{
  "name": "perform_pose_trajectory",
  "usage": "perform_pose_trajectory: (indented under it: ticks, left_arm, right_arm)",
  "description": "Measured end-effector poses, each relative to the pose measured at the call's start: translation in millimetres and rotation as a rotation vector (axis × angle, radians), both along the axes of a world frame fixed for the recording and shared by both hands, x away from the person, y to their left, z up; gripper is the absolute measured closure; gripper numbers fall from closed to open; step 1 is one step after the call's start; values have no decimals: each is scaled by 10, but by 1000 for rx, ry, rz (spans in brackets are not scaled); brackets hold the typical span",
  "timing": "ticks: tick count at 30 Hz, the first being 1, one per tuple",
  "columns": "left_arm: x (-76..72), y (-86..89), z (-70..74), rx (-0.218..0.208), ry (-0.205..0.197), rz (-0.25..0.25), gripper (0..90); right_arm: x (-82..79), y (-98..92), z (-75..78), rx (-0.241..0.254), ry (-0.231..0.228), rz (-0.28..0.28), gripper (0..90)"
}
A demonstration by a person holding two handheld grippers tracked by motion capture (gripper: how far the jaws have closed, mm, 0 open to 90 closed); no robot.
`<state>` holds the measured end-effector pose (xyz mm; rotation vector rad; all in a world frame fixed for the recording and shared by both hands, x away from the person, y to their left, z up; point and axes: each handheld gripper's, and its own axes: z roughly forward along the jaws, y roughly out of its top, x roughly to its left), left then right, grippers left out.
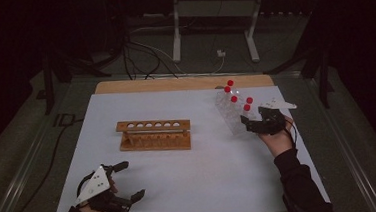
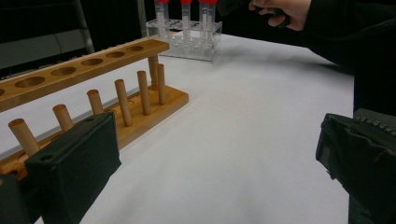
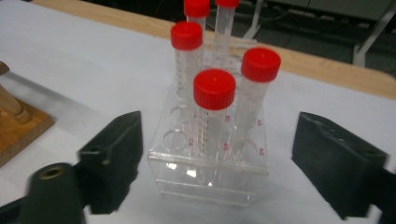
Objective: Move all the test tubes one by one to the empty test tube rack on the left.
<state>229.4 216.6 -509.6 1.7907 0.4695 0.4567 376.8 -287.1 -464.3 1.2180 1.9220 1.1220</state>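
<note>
A clear plastic rack at the table's right holds several red-capped tubes, all upright. My right gripper is open, its two jaws standing either side of the rack's near end without touching it; the nearest tube lies between them and a little beyond. In the high view this right gripper sits just right of the rack. A wooden tube rack with a row of empty holes stands mid-table. My left gripper rests open near the front left edge, nothing between its jaws, and the wooden rack is ahead of it.
The white table top has a bare wooden strip along its far edge. Beyond it are a desk frame and cables on the floor. In the left gripper view a dark sleeve reaches in at the right.
</note>
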Motion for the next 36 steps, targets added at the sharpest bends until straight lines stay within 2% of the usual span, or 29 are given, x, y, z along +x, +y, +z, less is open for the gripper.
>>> perform_pose_trajectory:
  ticks: [2,3,6,14,17,19,27,33,36]
  left_arm:
    - [0,-1,-1,1,1,1,5]
    - [-1,0,0,1,1,0,5]
    - [1,4,1,2,0,2,5]
    - [1,7,1,1,-1,2,5]
    - [2,7,1,0,1,1,5]
    - [2,6,0,2,1,0,5]
    - [3,4,-2,3,5,4,5]
    - [13,0,-9,10,8,5,5]
    - [14,-3,-10,11,10,6,5]
  right_arm:
    - [12,3,-12,-1,8,3,258]
    - [38,11,-33,-8,24,18,349]
    - [68,21,-49,-8,30,30,452]
    - [162,56,-85,-12,68,28,626]
    - [176,65,-100,-17,69,23,666]
    - [189,77,-117,-21,71,13,732]
    - [194,91,-111,-29,77,2,752]
    - [143,71,-12,-15,41,4,752]
    - [105,71,50,-24,17,7,753]
